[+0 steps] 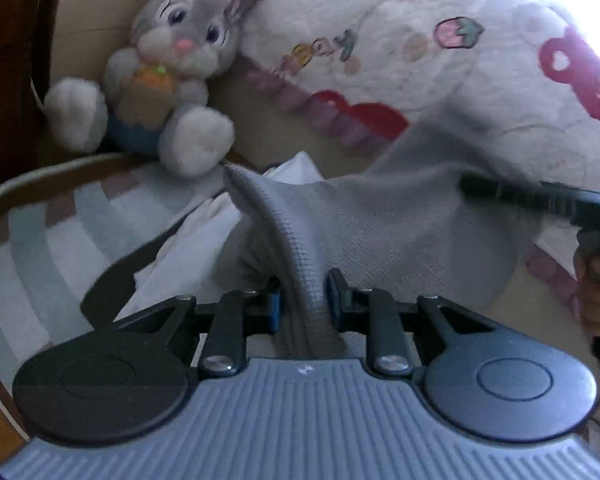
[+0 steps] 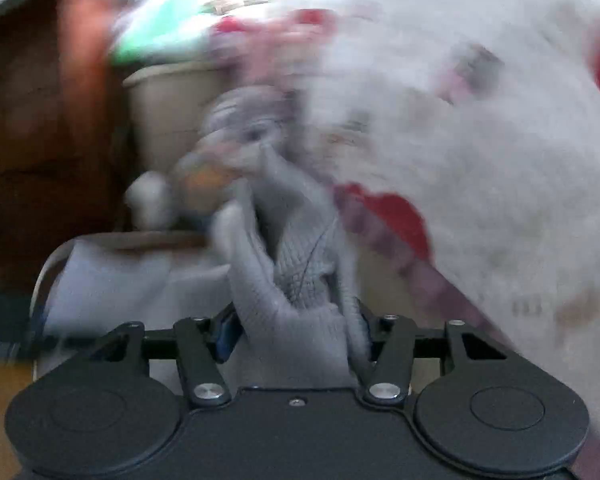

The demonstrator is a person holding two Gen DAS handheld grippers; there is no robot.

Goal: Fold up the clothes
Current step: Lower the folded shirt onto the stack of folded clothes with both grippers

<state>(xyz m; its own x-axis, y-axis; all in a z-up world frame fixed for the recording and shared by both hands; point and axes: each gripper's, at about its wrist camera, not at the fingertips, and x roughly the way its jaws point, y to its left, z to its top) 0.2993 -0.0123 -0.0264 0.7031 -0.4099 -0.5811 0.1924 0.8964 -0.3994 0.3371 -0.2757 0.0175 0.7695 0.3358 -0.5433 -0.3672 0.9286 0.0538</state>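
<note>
Left wrist view is showing the left claw point(image 1: 302, 300) angling downward and pinching a ribbed fold of one grey knit garment point(image 1: 400, 216), which is stretching ahead and rightward to the right claw point(image 1: 500, 192), gripped by a hand point(image 1: 594, 284). One plush rabbit point(image 1: 168, 76) is sitting ahead-left. In the blurred right wrist view, the right claw point(image 2: 296, 330) is standing partly spread with grey knit bunched between its jaws; whether it is gripping, I cannot tell.

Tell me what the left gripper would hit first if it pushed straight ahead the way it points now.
The left gripper already pinches the grey ribbed knit garment, so that comes first. Beyond it probably the white cloth, then the grey plush rabbit; depth is unclear.
</note>
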